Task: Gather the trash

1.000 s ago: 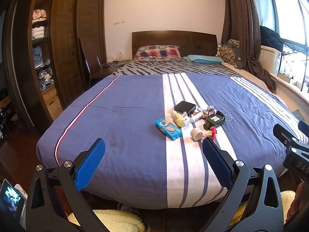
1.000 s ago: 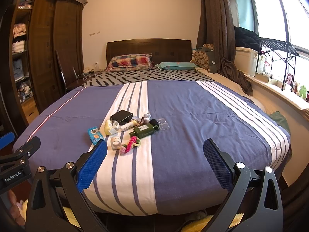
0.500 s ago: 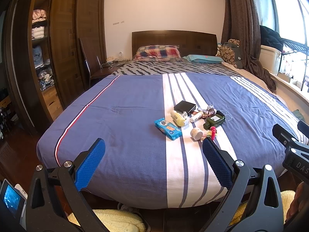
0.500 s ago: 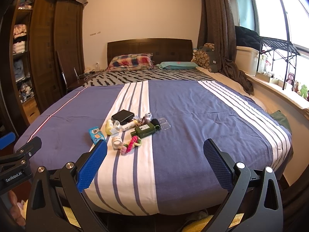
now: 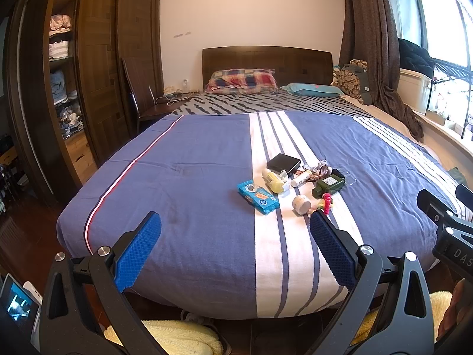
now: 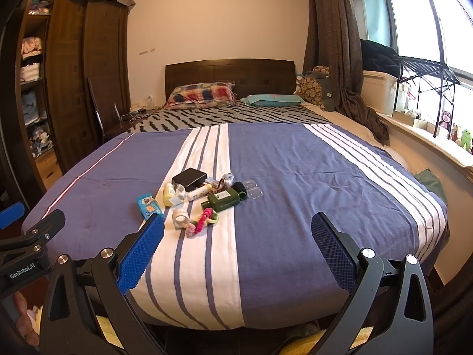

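Since the earlier frames both views have crept slightly nearer the bed [image 5: 192,177]; nothing on it has shifted. Left hand-held gripper [image 5: 235,248]: released, jaws wide apart, holding nothing, hovering off the foot of the bed. Right hand-held gripper [image 6: 238,250]: likewise spread and unloaded, beside my left one. Items, clustered on the white stripe of the blue bedspread, well ahead of both tools: blue wipes packet [image 5: 258,196], leftmost; yellow bottle [image 5: 272,180] just beside it; black box [image 5: 283,162] behind; white tube [image 5: 301,178]; dark green bottle [image 6: 223,201]; small white roll [image 6: 180,217] nearest me; pink braided ring toy [image 6: 202,223] next to the roll; clear plastic case [image 6: 253,191] at the right edge. Two pillows [image 5: 242,80] at the headboard.
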A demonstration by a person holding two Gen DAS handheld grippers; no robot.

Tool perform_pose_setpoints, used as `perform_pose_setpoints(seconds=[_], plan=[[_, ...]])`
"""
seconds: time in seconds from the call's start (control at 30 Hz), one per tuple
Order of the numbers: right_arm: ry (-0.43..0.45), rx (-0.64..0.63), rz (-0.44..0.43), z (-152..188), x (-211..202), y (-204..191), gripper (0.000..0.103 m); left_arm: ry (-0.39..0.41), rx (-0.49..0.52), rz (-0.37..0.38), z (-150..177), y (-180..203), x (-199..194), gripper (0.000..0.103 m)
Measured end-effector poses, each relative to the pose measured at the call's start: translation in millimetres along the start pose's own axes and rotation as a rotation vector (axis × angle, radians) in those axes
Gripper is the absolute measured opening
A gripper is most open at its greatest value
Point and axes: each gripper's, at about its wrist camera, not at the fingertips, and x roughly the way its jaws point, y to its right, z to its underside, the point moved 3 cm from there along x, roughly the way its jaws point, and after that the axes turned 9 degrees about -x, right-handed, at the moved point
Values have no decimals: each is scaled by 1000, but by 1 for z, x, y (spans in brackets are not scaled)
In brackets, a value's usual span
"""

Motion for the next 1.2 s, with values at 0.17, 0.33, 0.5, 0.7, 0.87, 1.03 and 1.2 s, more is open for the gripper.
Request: perform_pose_setpoints(seconds=[0.17,0.33,0.5,0.7,0.87,1.03,1.2], plan=[[-1,1,1,0,0,1,100,-3,0,0,0,-1,0,95],[-5,2,-2,1,2,-1,100,-7,1,-1,0,-1,1,95],[-12,5,-5,3,5,0,100,-19,8,-2,3,0,6,95],[-50,4,-3,10,21,1,100,-52,6,-12,10,-2,24,95],[-93,10,0,19,41,4,100,-95,12,-12,17,-4,47,95],[-162,15,-8,35,75,7,100,-164,21,-20,32,-4,81,95],[-217,14,-56,46,110,-2,100,-214,24,-35,42,-9,113,95]])
